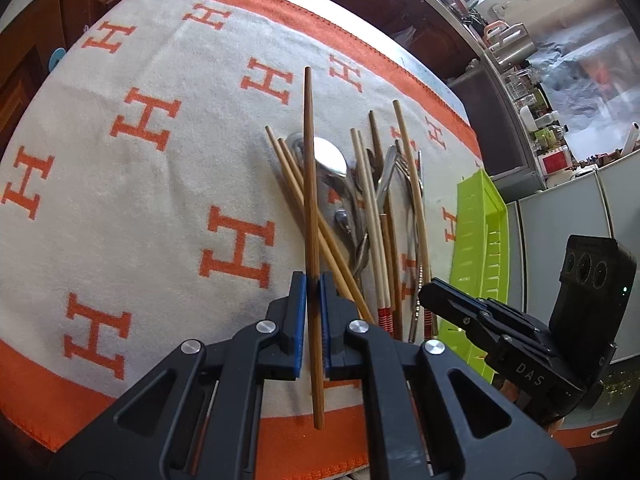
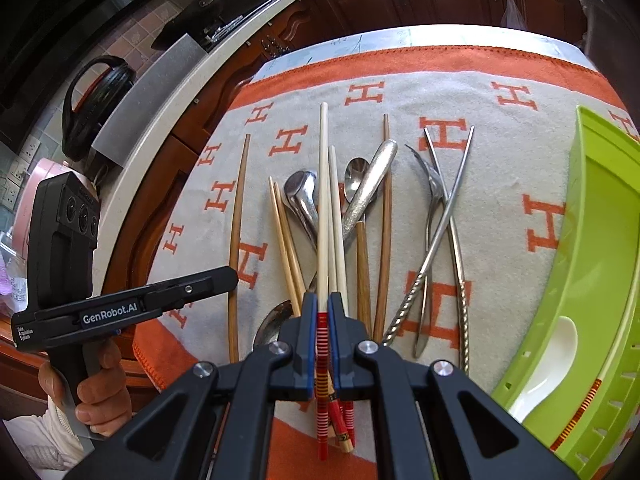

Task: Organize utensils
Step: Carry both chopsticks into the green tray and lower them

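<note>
Two grippers each gripped one chopstick above a towel patterned with orange H letters. The left gripper was clamped on a dark brown chopstick, blue pads pressed against both sides of its shaft; the stick ran straight up the left wrist view, its near end projecting back past the jaws. In the right wrist view the same stick appeared at the left of the pile, held by the left gripper, with a hand wrapped round the grip.

The right gripper was clenched on a pale chopstick with a red-striped end — the stripes sat between the pads.

The remaining utensils lay jumbled on the towel: metal spoons, a fork, metal chopsticks crossed over each other, and further wooden chopsticks. A green basket stood at the right edge — a white spoon lay inside it.
</note>
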{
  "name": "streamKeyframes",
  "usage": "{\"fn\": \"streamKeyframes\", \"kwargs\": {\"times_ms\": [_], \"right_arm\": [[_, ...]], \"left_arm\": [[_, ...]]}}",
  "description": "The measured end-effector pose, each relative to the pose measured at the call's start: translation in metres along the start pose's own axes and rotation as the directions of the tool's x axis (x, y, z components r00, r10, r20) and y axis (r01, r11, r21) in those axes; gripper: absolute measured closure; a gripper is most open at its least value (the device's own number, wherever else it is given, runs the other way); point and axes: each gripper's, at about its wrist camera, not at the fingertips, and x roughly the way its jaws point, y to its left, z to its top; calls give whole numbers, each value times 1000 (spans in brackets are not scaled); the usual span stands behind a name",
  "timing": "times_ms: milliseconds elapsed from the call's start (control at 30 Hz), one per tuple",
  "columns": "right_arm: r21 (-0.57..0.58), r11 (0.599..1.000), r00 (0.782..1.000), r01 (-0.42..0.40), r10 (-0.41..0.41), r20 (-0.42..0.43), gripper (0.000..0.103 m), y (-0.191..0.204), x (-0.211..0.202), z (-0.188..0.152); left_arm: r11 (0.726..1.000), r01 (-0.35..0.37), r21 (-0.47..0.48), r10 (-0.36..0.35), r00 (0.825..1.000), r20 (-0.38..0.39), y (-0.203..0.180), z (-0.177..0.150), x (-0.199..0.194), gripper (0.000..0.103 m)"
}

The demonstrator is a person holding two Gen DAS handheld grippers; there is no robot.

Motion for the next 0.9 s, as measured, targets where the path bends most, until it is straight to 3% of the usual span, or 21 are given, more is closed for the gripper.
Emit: {"fn": "streamKeyframes", "kwargs": {"times_ms": [300,567,733,900], "right_arm": [[122,992,995,-20,8,99,98,-29,-51,-21],[358,933,973,22,-103,209,98,-89,-106,-49],[482,874,962,69,-186,201,97,-123,-112,-63],[516,849,960,118,-231,161,97,-142,-108,-68]], "left_arm": [[987,58,151,-57,998,-10,-68,-12,-16,99],[944,73,321,-55,996,-66,-168,-25,10,99],[910,43,412,2,994,-107,-221,-36,43,99],[893,24,450,45,989,-143,-256,-44,81,99]]}}
